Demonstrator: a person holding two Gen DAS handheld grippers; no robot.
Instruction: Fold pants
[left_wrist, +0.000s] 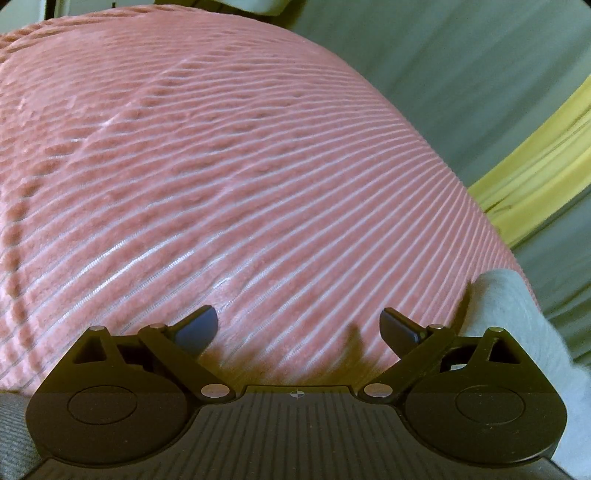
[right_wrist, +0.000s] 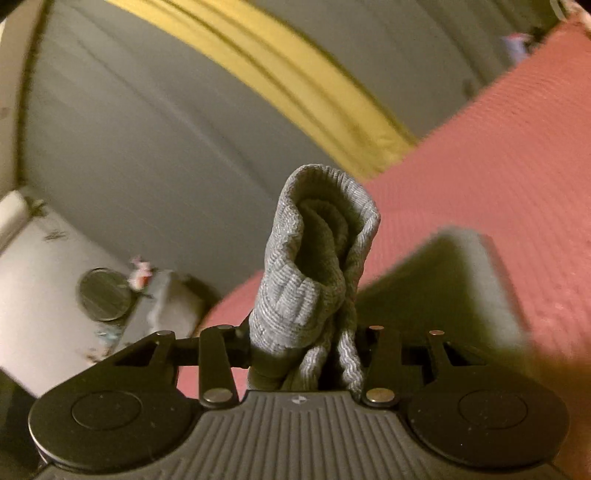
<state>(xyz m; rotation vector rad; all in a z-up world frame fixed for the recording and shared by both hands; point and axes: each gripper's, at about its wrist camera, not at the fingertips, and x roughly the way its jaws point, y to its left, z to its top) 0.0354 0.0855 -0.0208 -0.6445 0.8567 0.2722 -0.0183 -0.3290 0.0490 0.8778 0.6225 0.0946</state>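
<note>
Gripping pants cuff (right_wrist: 314, 266), right gripper (right_wrist: 303, 350); apparently.

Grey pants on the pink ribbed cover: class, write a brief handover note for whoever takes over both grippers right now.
Left gripper: open, nothing between its jaws, hovering over the pink ribbed cover.
Right gripper: shut on a bunched ribbed cuff of the grey pants, raised above the cover.
More grey fabric shows at the right edge of the left wrist view.
Done: one end gripped and raised.
Left: how far the fold has got cannot be seen; carry the cuff over, lay it down, release.
</note>
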